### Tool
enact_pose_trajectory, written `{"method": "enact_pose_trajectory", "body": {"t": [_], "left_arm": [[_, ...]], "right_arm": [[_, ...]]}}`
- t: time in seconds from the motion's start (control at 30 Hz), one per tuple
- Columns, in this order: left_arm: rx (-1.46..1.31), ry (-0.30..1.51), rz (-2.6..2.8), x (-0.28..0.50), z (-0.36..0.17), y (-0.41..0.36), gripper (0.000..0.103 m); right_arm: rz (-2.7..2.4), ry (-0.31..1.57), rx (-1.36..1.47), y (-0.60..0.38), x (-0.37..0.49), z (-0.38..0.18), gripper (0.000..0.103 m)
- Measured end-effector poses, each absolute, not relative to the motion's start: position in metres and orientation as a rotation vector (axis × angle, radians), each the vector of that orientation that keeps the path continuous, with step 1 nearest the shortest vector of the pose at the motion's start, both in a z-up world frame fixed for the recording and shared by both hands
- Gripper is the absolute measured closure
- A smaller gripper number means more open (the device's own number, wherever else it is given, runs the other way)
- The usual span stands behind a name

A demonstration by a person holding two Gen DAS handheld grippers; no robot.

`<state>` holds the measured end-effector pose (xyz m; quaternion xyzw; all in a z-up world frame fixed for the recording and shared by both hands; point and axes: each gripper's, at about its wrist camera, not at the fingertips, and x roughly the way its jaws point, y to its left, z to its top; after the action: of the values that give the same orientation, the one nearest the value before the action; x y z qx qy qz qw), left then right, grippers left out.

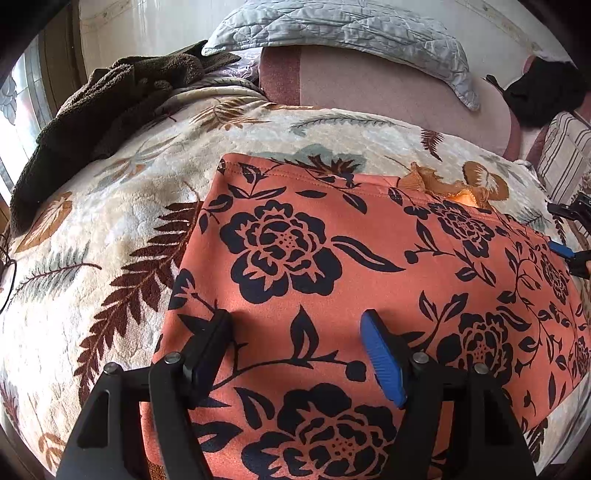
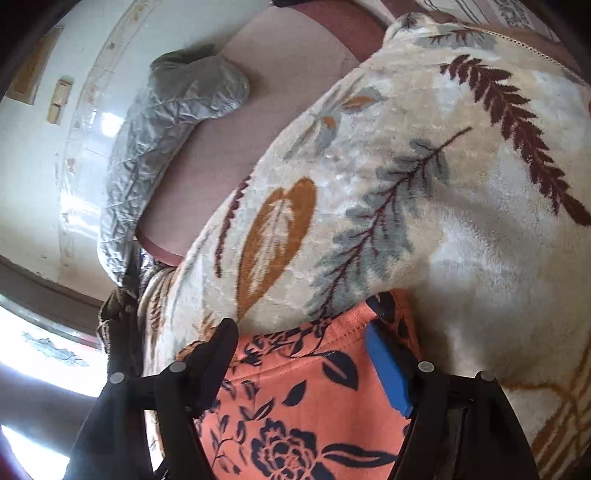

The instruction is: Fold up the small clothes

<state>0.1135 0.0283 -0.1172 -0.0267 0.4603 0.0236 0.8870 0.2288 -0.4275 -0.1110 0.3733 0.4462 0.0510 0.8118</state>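
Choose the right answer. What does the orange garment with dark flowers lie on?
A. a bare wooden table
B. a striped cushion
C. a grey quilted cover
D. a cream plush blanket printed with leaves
D: the orange garment lies spread flat on the cream plush blanket with its fern and leaf print, which shows around its edges in both wrist views.

Left wrist view looked steeply down along its fingers from close above the garment [image 1: 295, 258], blanket [image 1: 92, 240] and pillow [image 1: 332, 29] beyond. Right wrist view, rolled, sat close over the garment's corner [image 2: 306, 387], facing across the blanket [image 2: 406, 184]. Both views shared garment, blanket, pillow [image 2: 166, 129].
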Motion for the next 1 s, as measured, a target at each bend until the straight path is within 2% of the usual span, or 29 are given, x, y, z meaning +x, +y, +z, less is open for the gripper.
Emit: {"method": "enact_pose_trajectory", "body": {"t": [0.07, 0.17, 0.37, 0.53, 0.67, 0.73, 0.9, 1.0], "left_arm": [[-0.051, 0.954, 0.049, 0.114, -0.117, 0.028, 0.030], [-0.062, 0.950, 0.048, 0.112, -0.116, 0.030, 0.030], [-0.066, 0.919, 0.050, 0.103, -0.109, 0.033, 0.030], [-0.054, 0.861, 0.056, 0.085, -0.096, 0.034, 0.029], [-0.049, 0.895, 0.069, 0.086, -0.103, 0.037, 0.028], [-0.058, 0.924, 0.067, 0.089, -0.109, 0.039, 0.028], [-0.085, 0.869, 0.077, 0.078, -0.095, 0.043, 0.028], [-0.121, 0.870, 0.029, 0.075, -0.087, 0.031, 0.028]], "right_arm": [[0.093, 0.925, 0.844, -0.436, 0.228, -0.114, 0.029], [0.078, 0.864, 0.833, -0.433, 0.207, -0.090, 0.029], [0.162, 0.870, 0.709, -0.390, 0.108, -0.049, 0.028], [0.257, 0.918, 0.729, -0.349, 0.027, -0.067, 0.026], [0.214, 0.979, 0.765, -0.349, 0.023, -0.107, 0.026], [0.158, 0.968, 0.870, -0.363, 0.022, -0.121, 0.027], [0.174, 0.846, 0.858, -0.367, -0.015, -0.082, 0.025], [0.096, 0.832, 0.939, -0.385, -0.039, -0.095, 0.022]]}}
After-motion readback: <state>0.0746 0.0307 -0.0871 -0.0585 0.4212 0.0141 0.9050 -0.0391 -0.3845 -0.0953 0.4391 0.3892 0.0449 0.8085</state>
